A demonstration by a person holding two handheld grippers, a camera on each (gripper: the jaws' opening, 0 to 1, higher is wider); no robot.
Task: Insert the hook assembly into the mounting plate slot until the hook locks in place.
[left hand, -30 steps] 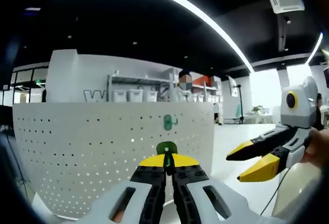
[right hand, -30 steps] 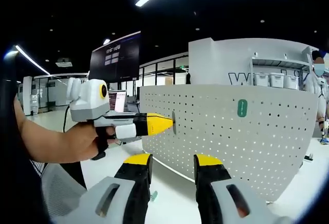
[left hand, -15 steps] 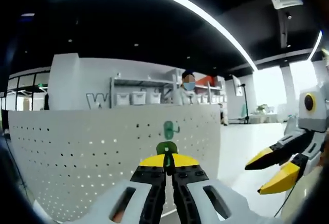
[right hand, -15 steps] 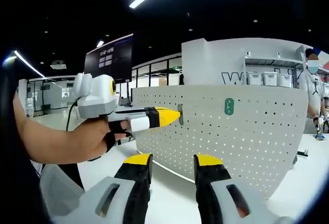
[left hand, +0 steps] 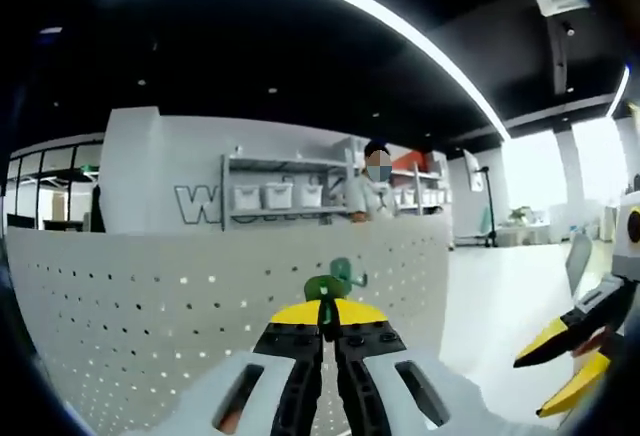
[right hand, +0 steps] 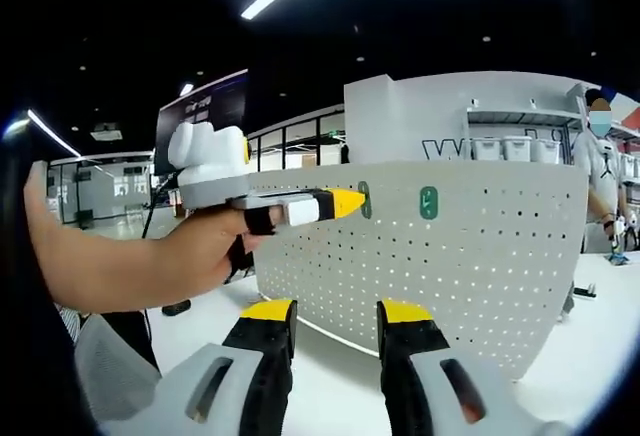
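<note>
A hook (right hand: 428,202) hangs on the pegboard (right hand: 480,276), shelves (right hand: 515,146) behind.

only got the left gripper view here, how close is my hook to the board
Observer: In the right gripper view, the left gripper holds its green hook right at the face of the perforated board, near the top edge; I can't tell whether it touches.
Operator: where's the hook that's already mounted
Observer: The mounted green hook sits on the board just to the right of yours in that view, at about the same height.
Operator: and the right gripper
Observer: The right gripper has its jaws apart with nothing between them, pointing at the lower part of the board.
</note>
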